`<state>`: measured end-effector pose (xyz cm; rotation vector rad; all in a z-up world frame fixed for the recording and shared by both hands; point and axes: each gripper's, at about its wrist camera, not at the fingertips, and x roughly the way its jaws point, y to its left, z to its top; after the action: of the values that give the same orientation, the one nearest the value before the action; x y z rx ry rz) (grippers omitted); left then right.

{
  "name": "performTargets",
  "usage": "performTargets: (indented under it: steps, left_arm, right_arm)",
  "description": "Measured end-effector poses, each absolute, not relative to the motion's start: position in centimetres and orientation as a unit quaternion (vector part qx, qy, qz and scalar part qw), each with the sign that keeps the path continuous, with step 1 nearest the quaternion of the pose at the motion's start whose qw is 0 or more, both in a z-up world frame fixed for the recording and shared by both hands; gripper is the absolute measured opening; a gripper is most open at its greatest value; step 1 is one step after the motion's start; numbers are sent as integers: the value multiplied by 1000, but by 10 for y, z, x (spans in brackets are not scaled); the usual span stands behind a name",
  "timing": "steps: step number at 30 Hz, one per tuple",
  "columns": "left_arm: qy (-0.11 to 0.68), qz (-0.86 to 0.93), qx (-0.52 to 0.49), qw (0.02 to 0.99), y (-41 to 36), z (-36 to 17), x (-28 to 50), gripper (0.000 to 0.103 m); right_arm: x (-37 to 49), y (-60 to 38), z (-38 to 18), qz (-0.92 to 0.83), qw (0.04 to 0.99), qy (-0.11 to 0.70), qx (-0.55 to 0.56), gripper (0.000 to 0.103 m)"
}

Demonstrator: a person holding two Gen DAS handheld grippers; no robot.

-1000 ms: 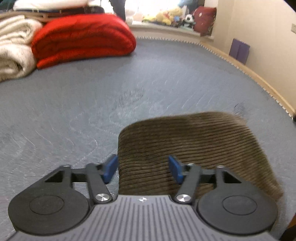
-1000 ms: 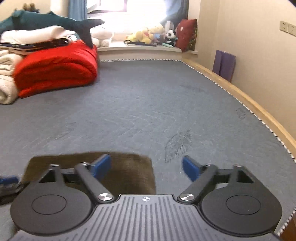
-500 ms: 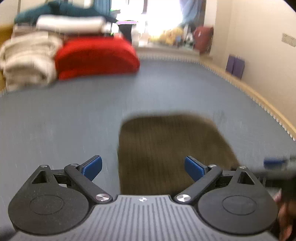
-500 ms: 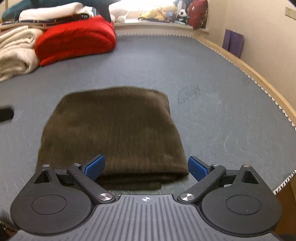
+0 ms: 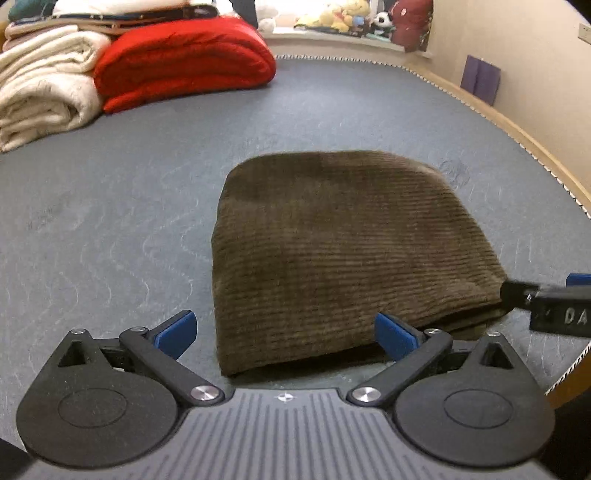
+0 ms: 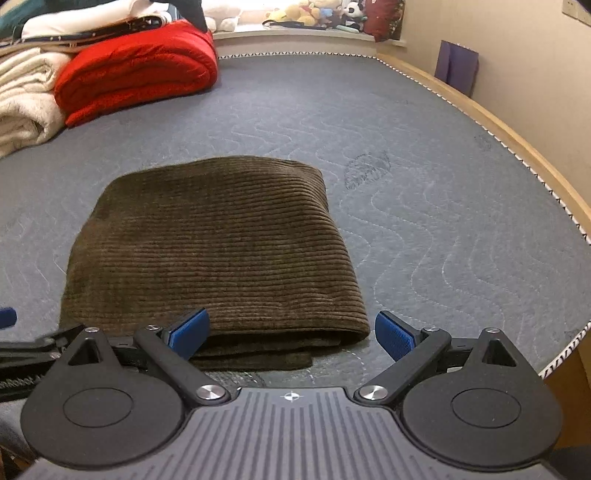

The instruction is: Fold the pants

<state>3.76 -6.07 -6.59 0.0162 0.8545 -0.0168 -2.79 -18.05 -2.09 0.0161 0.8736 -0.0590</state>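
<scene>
The folded brown corduroy pants (image 5: 343, 258) serve as the landmark: they lie flat as a compact rectangle on the grey quilted mattress (image 5: 110, 221), with the layered open edges on the near side toward both cameras. Far to the left of the pants and beyond them, a stack of cream blankets (image 5: 40, 92) sits on the mattress, and touching its right side is a folded red blanket (image 5: 184, 59). The left gripper (image 5: 284, 334) hangs over the near left corner of the pants; its jaws are opening, spread wide, the left blue pad over bare mattress just left of the pants, and nothing is pinched between them. The right gripper (image 6: 291, 334) hangs over the near right corner of the pants, released, its left pad above the fabric edge and its right pad over mattress just right of the pants, gripping nothing. Beyond the pants, plush toys (image 6: 314, 13) line a window ledge. Well to the right of the pants runs the wooden bed frame (image 6: 498, 129), with a purple folded item (image 6: 456, 66) leaning against the wall beyond it.
</scene>
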Motion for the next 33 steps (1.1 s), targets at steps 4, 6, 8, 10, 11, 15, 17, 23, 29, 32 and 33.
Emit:
performTargets:
  steps: [4, 6, 8, 10, 11, 15, 17, 23, 29, 32, 33]
  left_arm:
    - [407, -11, -5, 913, -64, -67, 41, 103]
    - [408, -12, -6, 913, -68, -67, 43, 103]
    - [408, -13, -7, 913, -69, -67, 45, 103]
    - [407, -12, -5, 913, -70, -67, 45, 103]
    - [407, -12, -4, 913, -70, -68, 45, 103]
    - [408, -14, -6, 913, -70, -69, 46, 103]
    - [409, -14, -6, 912, -70, -70, 46, 103]
    - [409, -19, -6, 912, -71, -71, 47, 103]
    - [409, -21, -5, 912, -72, -72, 47, 103]
    - [408, -22, -4, 913, -73, -72, 47, 103]
    - [407, -22, -4, 913, -74, -72, 47, 103]
  right_arm:
    - [-27, -182, -24, -30, 903, 428, -1, 96]
    - [-26, -183, -25, -32, 902, 430, -1, 96]
    - [-25, -184, -25, -33, 902, 431, -1, 96]
    - [-25, -184, -26, -34, 901, 432, -1, 96]
    - [-25, -184, -27, -34, 901, 433, -2, 96]
    - [-25, -184, -27, -32, 901, 433, -5, 96]
    - [-25, -184, -27, -32, 901, 433, -6, 96]
    - [-25, -183, -27, -32, 900, 434, -7, 96]
    - [-25, -182, -28, -31, 900, 434, -9, 96]
    - [-25, -182, -28, -32, 900, 434, -9, 96]
    - [-25, -182, -28, -31, 900, 434, -9, 96]
